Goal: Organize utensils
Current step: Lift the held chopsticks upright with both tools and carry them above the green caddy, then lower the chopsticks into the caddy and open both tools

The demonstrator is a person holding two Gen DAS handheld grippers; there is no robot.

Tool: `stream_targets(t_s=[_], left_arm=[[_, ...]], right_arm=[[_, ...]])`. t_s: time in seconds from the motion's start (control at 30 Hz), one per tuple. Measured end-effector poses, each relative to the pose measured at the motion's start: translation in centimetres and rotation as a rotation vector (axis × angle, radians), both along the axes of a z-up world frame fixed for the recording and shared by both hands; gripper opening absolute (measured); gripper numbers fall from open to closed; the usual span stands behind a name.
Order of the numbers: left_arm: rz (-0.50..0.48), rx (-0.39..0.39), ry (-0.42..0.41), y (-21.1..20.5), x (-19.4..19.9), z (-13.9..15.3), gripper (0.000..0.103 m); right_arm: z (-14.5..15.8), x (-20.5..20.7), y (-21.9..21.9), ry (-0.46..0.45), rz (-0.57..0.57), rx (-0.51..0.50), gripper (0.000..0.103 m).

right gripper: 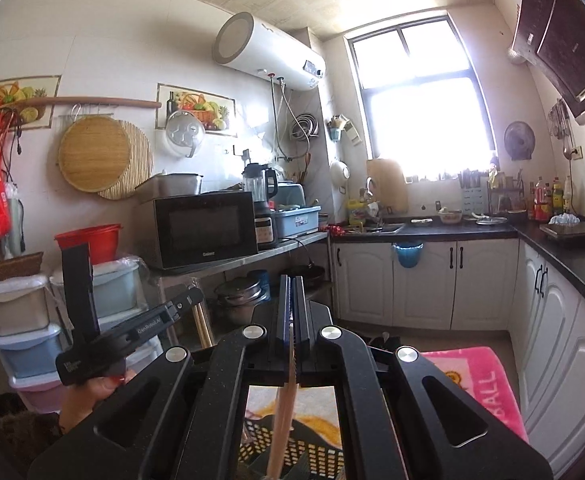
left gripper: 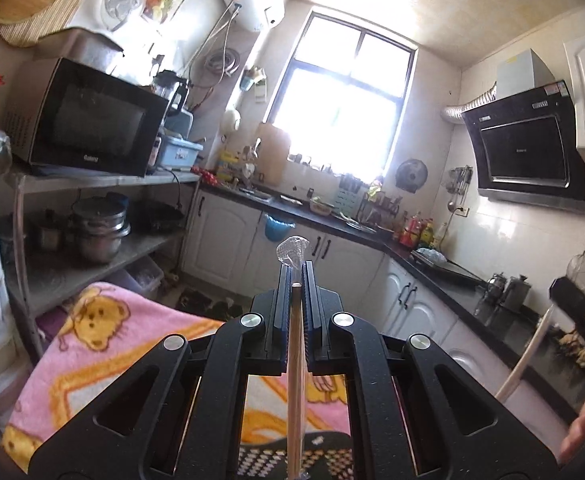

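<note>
Both claws sit right up against the lens, black and chunky with round silver bolts. Left claw point(left gripper: 295, 270) is clenched on a thin wooden stick point(left gripper: 295, 360) that hangs straight down below the fingers, with a crinkly bit of clear plastic point(left gripper: 292, 251) poking up past the tips. Right claw point(right gripper: 291, 284) is clenched on pale wooden sticks point(right gripper: 282, 420), blurry, hanging down the same way.

Below the claws is a fluffy pink blanket point(left gripper: 104, 344) with yellow cartoon bears, plus a dark perforated basket point(right gripper: 316, 456) directly underneath. Ahead is a small kitchen: glossy black desk point(right gripper: 432, 230) on white arched cabinets, bright window point(left gripper: 344, 96), black microwave point(left gripper: 88, 120) on a steel shelf to the left, and a white cylindrical water heater point(right gripper: 268, 52) up on the wall.
</note>
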State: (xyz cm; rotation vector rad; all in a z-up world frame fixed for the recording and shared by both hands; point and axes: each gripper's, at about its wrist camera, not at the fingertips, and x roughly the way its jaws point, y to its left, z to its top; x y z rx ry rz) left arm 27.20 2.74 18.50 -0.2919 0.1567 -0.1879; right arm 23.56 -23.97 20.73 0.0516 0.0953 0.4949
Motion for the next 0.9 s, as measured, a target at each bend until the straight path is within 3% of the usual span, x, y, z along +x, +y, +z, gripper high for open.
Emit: stream_targets(t_s=[0.27, 0.4, 0.9], left_arm=[[0.04, 0.14, -0.014, -1.8, 0.9, -3.5, 0.003], [0.045, 0.168, -0.018, -2.0, 0.7, -5.0, 0.003], [0.023, 0.122, 0.081, -1.1, -0.5, -9.3, 0.003]], right_arm=[[-2.4, 2.4, 0.9, 0.02, -0.033, -0.041, 0.001], [-3.6, 3.3, 0.9, 0.037, -0.046, -0.039, 0.001], [-8.0, 3.6, 1.7, 0.127, -0.05, -0.055, 0.002]])
